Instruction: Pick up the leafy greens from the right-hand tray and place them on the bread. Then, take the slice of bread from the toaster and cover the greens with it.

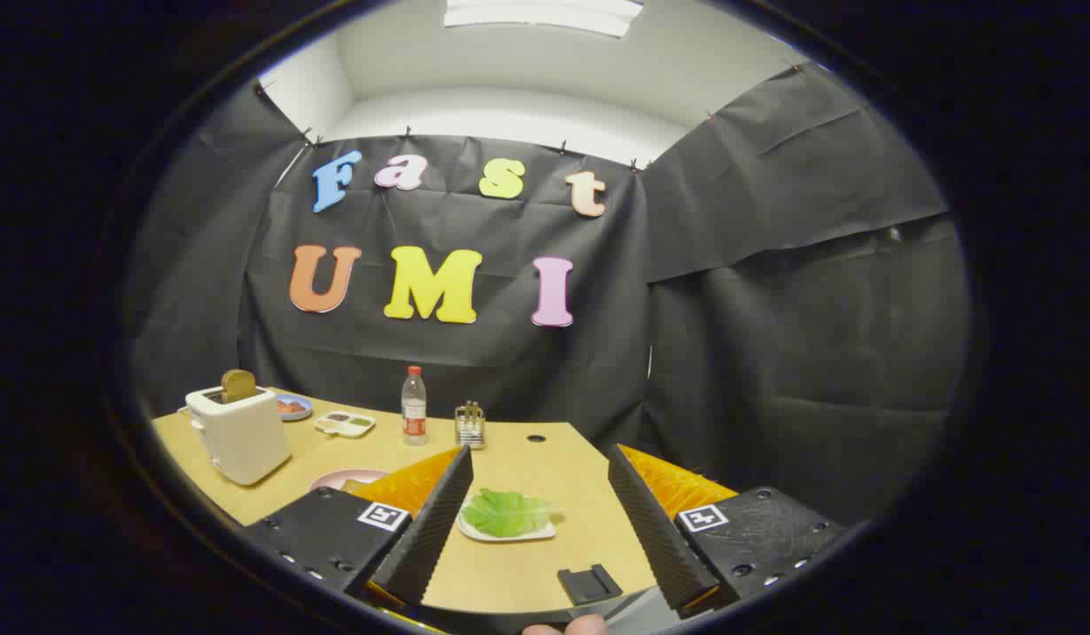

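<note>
Gripper (540, 481) is spread wide, nothing in it, hanging above the table (545, 467). Greens (507, 511) sit on a white tray (474, 529) right between the fingers. Toaster (239, 434) off to the left has the bread (238, 385) poking out its top.

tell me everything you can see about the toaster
The toaster is a small, boxy, cream-white appliance that looks like smooth plastic or enamel. It stands upright on the tan table, well beyond the open gripper and off to its left. A round-topped brown slice of bread sticks up out of its top slot. A pink plate lies just in front.
</note>
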### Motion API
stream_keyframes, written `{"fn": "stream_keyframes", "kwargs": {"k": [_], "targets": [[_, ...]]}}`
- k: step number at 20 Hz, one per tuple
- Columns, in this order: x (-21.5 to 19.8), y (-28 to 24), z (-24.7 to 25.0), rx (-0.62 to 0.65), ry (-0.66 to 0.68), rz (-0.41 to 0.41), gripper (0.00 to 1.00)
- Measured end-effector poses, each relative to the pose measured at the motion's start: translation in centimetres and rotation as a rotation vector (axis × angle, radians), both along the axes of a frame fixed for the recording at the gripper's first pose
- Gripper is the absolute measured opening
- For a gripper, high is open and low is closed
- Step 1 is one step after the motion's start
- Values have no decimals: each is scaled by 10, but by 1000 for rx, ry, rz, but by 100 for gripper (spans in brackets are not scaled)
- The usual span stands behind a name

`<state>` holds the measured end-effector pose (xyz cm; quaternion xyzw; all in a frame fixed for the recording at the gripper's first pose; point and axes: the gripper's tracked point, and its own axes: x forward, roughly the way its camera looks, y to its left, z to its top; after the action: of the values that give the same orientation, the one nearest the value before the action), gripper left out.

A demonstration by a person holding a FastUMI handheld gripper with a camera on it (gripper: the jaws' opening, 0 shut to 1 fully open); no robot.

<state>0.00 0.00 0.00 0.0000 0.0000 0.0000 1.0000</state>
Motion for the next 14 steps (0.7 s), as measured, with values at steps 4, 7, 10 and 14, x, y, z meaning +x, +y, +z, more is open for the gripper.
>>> {"fn": "stream_keyframes", "kwargs": {"k": [4,7,10,14], "targets": [[-1,1,4,23,-8,4,95],[3,2,0,34,0,4,95],[6,0,-1,33,5,0,95],[12,-4,-8,33,26,-28,95]]}}
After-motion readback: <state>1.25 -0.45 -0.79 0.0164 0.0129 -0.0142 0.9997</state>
